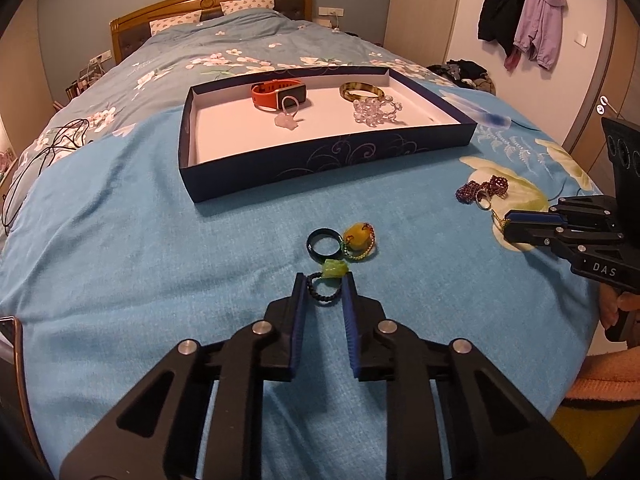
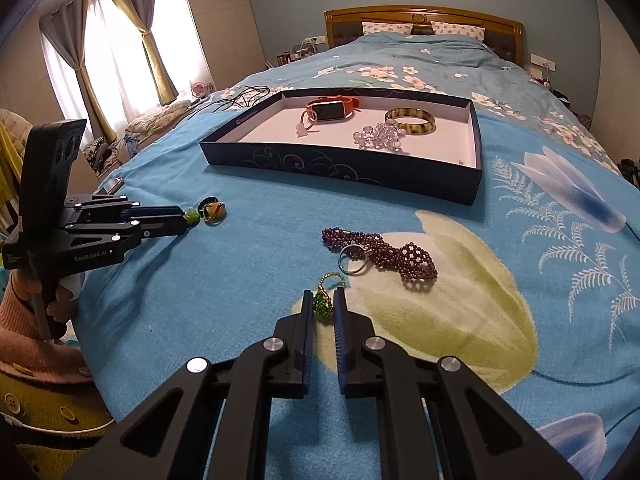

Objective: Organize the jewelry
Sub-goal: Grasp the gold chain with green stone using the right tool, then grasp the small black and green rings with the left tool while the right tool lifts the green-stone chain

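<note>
**Both grippers at jewelry on the bed**

We see the left gripper (image 1: 325,290) with fingers partly open around a black beaded ring (image 1: 322,291); the right gripper (image 2: 323,307) narrowly brackets a green bead pendant (image 2: 323,305); grip uncertain; tray (image 1: 332,160) lies beyond.

**Bedroom around the bed**

A blue floral blanket (image 2: 520,216) covers the bed. At its head stands a wooden headboard (image 2: 424,14) with two patterned pillows (image 2: 386,27). Curtains (image 2: 116,40) hang at the window to the bed's side. Jackets (image 1: 524,20) hang on the wall beside the bed, and black cords (image 1: 44,152) trail across its edge.
</note>
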The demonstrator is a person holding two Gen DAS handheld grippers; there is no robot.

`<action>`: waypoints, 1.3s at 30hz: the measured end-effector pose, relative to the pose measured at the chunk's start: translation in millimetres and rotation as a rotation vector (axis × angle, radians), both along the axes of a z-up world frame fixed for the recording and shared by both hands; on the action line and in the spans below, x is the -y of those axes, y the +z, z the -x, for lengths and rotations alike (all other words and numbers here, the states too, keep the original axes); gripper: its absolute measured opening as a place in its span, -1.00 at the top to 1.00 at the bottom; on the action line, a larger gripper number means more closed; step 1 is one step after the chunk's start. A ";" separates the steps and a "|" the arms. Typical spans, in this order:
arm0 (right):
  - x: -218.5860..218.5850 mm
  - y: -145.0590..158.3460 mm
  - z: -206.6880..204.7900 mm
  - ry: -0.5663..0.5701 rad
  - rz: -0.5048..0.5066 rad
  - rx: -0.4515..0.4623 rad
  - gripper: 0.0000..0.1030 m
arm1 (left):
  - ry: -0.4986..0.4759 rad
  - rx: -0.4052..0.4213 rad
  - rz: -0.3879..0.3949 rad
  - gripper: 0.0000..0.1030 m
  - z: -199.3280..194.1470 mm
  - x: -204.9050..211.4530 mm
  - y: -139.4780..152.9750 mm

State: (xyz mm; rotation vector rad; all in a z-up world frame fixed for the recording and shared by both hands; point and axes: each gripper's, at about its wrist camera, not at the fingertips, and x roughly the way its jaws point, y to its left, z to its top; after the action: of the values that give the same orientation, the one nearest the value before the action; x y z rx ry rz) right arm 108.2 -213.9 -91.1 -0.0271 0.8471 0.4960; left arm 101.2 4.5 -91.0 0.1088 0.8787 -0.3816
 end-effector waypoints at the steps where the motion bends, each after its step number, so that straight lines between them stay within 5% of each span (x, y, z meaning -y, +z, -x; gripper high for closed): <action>1: 0.5 0.8 0.5 0.000 -0.002 0.003 0.85 | -0.001 0.000 0.001 0.66 0.0 0.0 0.1; 39: -2.7 36.1 -11.9 0.021 -0.073 0.101 0.85 | -0.009 0.106 0.088 0.67 4.8 -5.2 38.4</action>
State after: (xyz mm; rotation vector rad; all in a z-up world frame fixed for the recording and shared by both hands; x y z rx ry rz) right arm 120.2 -211.2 -55.0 0.0054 0.7302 0.5407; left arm 96.4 9.7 -52.6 0.0510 0.7554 -0.4190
